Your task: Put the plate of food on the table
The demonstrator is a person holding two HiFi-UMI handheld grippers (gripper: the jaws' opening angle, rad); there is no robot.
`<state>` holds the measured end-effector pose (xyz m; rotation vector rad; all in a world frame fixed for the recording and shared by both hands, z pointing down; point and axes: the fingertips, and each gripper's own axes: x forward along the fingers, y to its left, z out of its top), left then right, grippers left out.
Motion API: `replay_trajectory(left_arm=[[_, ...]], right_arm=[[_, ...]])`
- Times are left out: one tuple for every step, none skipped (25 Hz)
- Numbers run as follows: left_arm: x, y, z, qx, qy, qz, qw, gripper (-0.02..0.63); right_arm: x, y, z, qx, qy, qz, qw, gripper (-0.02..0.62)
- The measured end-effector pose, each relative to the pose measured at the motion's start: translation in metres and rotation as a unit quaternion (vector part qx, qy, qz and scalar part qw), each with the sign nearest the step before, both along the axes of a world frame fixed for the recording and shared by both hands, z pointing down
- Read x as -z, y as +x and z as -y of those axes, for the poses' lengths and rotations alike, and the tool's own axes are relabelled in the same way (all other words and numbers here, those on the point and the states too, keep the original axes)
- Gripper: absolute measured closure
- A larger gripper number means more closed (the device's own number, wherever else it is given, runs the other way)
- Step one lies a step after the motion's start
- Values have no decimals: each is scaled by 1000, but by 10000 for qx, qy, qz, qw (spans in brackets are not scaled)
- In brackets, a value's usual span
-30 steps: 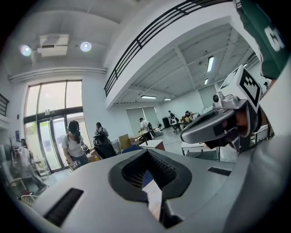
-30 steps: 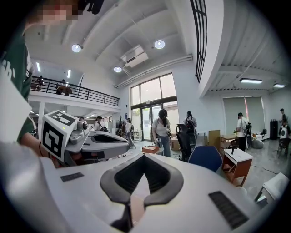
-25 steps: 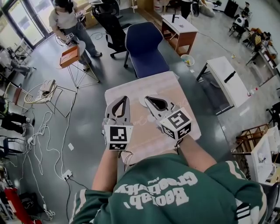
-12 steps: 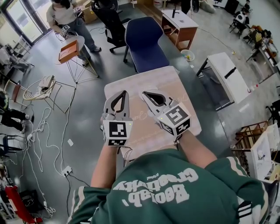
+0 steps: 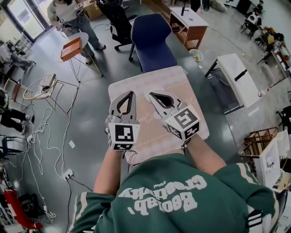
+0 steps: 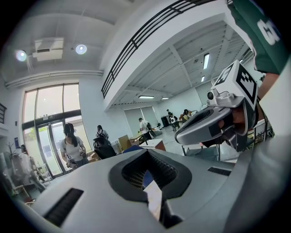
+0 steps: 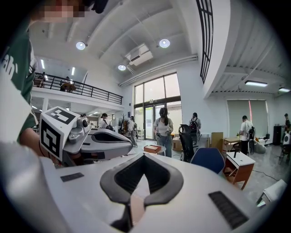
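No plate of food shows in any view. The pale wooden table (image 5: 182,82) lies right in front of me. My left gripper (image 5: 129,93) hovers over its left half, jaws shut on nothing. My right gripper (image 5: 151,95) hangs beside it over the table's middle, also shut and empty. In the left gripper view the closed tips (image 6: 146,153) meet with only the room behind them, and the right gripper (image 6: 213,122) shows at the right. The right gripper view has its tips (image 7: 142,155) together and the left gripper (image 7: 105,138) at the left.
A blue chair (image 5: 152,41) stands at the table's far edge, a black office chair (image 5: 116,20) behind it. A small stand with an orange tray (image 5: 72,48) and a standing person (image 5: 68,13) are at the back left. Cables (image 5: 45,132) cross the floor at the left; a white table (image 5: 236,79) stands at the right.
Both grippers stay in place, side by side over the table, jaws shut. Only the head view has shifted slightly.
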<state>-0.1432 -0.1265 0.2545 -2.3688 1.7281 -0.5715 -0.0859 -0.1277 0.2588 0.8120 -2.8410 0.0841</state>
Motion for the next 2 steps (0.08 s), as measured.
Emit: replay_trajectory(left_arm=[[0, 0, 1, -2, 11, 10, 10000, 598], [0, 0, 2, -5, 23, 20, 10000, 598]], right_arm=[[-1, -1, 1, 0, -8, -5, 10000, 581], [-1, -1, 2, 1, -15, -11, 10000, 581]])
